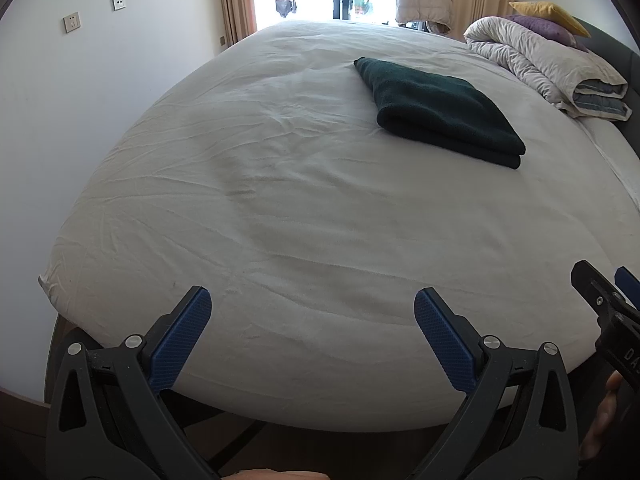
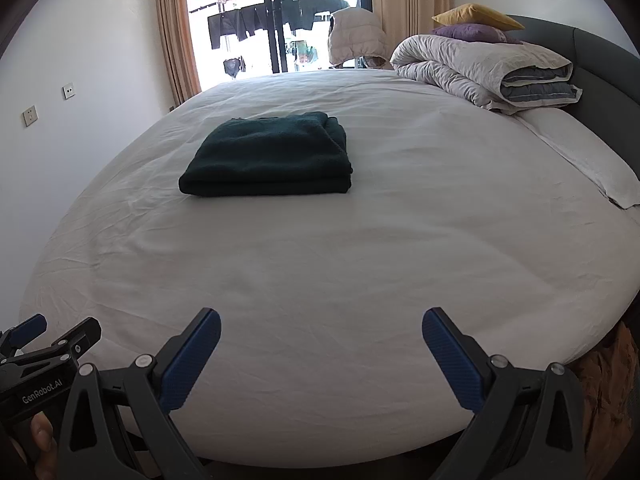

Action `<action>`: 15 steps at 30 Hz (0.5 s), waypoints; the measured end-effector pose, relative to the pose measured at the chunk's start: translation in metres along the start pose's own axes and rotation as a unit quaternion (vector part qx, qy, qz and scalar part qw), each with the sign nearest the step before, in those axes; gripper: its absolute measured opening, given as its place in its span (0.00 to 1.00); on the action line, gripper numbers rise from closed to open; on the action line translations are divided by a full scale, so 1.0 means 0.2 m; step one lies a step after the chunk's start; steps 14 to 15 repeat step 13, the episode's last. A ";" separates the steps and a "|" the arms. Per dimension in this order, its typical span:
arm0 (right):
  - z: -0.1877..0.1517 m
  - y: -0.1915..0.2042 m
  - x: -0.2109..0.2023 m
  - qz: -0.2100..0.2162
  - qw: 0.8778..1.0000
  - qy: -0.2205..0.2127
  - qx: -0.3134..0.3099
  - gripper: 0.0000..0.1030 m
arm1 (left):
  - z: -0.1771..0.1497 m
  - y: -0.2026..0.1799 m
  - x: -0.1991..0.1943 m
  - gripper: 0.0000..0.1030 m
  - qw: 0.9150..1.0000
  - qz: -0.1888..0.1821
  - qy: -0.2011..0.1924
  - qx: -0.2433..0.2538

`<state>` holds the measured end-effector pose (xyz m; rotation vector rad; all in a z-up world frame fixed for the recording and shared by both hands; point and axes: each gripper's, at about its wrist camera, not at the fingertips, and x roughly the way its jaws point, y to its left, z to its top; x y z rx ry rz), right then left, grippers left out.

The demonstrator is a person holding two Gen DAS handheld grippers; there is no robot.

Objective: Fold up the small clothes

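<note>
Dark green folded garment (image 2: 268, 156) on a plain white sheet (image 2: 360, 260) — upper right of the frame, a mustard pillow (image 2: 476, 14) over a purple one (image 2: 472, 33); blue ribbed pads (image 2: 192, 364) on black grippers.

- A large bed (image 2: 360, 280) with a white, slightly wrinkled sheet fills most of both views.
- A dark grey padded headboard (image 2: 592, 64) stands on the right side of the bed.
- A folded light duvet (image 2: 480, 68) lies near the headboard, and on it rest a purple pillow (image 2: 472, 33) and a yellow pillow (image 2: 476, 14).
- The wall (image 2: 100, 72) on the left is white and carries two sockets (image 2: 30, 115).
- Behind the bed there is a glass door (image 2: 280, 20) with dark frames, and beige curtains (image 2: 172, 40) hang on both sides.
- Strong daylight comes through the glass; clothes (image 2: 256, 24) hang outside on a line.
- A pale padded jacket (image 2: 356, 36) hangs near the door.
</note>
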<state>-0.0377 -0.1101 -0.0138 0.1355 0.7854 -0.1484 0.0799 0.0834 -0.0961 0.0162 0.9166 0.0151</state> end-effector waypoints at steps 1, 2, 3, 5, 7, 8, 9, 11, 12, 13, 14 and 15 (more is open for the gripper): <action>0.00 0.00 0.00 0.000 1.000 0.001 0.000 1.00 | 0.00 0.00 0.00 1.00 1.000 0.001 0.000 0.000; 0.00 0.00 0.00 0.001 1.000 0.000 0.000 1.00 | 0.00 0.00 0.00 1.00 1.000 0.002 0.001 0.001; 0.00 0.00 0.00 0.000 1.000 0.000 -0.001 1.00 | 0.00 0.00 0.00 1.00 1.000 0.002 0.001 0.001; 0.00 0.00 0.00 0.001 1.000 0.000 0.000 1.00 | -0.01 0.00 0.00 1.00 1.000 0.002 0.001 0.001; 0.00 0.00 0.00 0.000 1.000 0.000 0.001 1.00 | -0.01 0.00 0.00 1.00 1.000 -0.001 0.002 0.000; 0.00 0.00 0.00 0.000 1.000 0.000 0.000 1.00 | -0.01 0.00 0.00 1.00 1.000 -0.003 0.000 0.001; 0.00 0.00 0.00 -0.001 1.000 0.000 0.000 1.00 | -0.02 0.00 -0.01 1.00 1.000 -0.006 -0.005 0.001; 0.00 0.00 0.00 0.000 1.000 0.000 0.001 1.00 | -0.02 -0.01 -0.04 1.00 1.000 -0.007 -0.018 0.002; 0.00 -0.01 0.00 0.000 1.000 0.000 0.002 1.00 | -0.02 -0.01 -0.04 1.00 1.000 -0.007 -0.021 0.002; 0.00 -0.01 0.00 0.000 1.000 0.000 0.002 1.00 | -0.01 -0.01 -0.05 1.00 1.000 -0.008 -0.023 0.001; 0.00 -0.01 0.00 0.000 1.000 0.000 0.002 1.00 | -0.01 -0.01 -0.05 1.00 1.000 -0.008 -0.023 0.001; 0.00 -0.01 0.00 0.000 1.000 0.000 0.002 1.00 | -0.01 -0.01 -0.05 1.00 1.000 -0.008 -0.023 0.001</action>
